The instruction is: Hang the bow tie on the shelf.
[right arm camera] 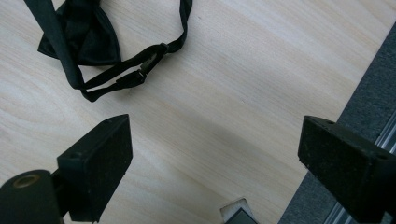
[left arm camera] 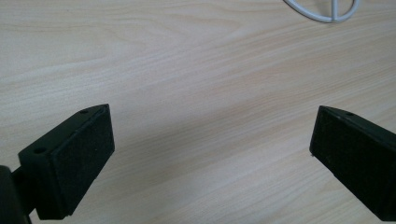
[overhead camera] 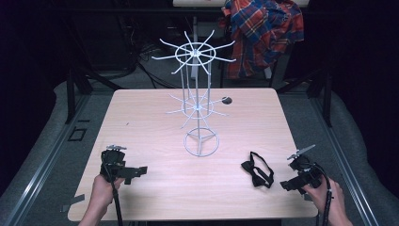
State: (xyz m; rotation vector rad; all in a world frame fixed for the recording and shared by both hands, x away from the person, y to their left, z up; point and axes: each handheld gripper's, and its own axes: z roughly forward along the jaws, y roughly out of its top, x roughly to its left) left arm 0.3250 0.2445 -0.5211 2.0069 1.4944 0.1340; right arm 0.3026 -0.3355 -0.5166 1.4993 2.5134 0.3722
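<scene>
High view, item one: black bow tie point(overhead camera: 257, 173) with its strap loop, lying flat on the counter point(overhead camera: 155, 127) toward the near right corner. Item two: right hand-held gripper point(overhead camera: 292, 184), jaws standing wide apart and holding nothing, hovering just beside the tie on its right, not touching it. Item three: left hand-held gripper point(overhead camera: 136, 171), jaws likewise wide apart and empty, resting low over bare wood at the near left, well apart from the tie. Item four: white wire rack point(overhead camera: 197, 101) with two tiers of radiating hooks, standing upright at mid-counter beyond the tie.

Right gripper view: tie point(right arm camera: 79, 39) is sitting ahead of and to the left of the jaws, its strap point(right arm camera: 126, 77) with the small clasp trailing nearest the left pad; the counter edge is running close under the right jaw.

Handling note, as a judgement: the step in hand is probably the reach for the tie. Swinging the right gripper leftward, lowering until one pad is sliding under the strap or knot, then closing on the thick central knot rather than the thin strap should be giving the surer hold for hanging on a hook.
</scene>
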